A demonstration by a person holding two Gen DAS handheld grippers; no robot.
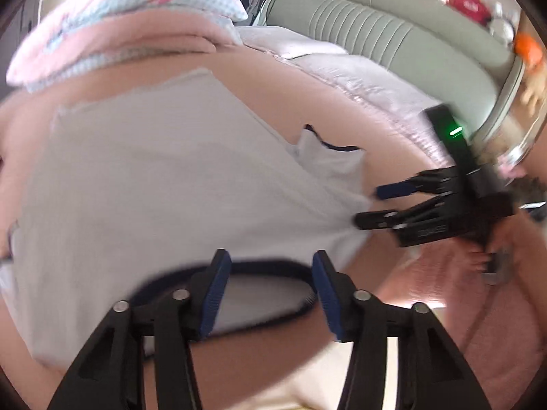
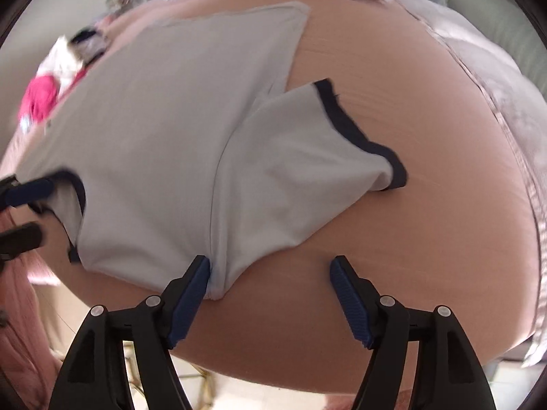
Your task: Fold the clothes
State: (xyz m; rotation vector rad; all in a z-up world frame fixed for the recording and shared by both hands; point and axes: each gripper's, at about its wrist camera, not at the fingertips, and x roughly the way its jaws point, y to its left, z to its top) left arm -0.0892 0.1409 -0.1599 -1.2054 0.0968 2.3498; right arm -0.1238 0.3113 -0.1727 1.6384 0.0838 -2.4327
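White T-shirt [image 2: 164, 157] with dark trim flat on pink bed [image 2: 393, 239], left tool [image 1: 270, 290] apart over dark collar, nothing pinched, right tool [image 2: 270, 294] apart at shoulder seam, left pad [image 2: 191, 297] touching cloth, sleeve [image 2: 318, 147] spread just ahead

text: none legible | labels: none | signs: none

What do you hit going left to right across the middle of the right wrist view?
Other tongs' blue-padded fingers → navy-trimmed collar → pale grey T-shirt body → its short sleeve with navy cuff → bare peach bedsheet → shiny lilac quilt.
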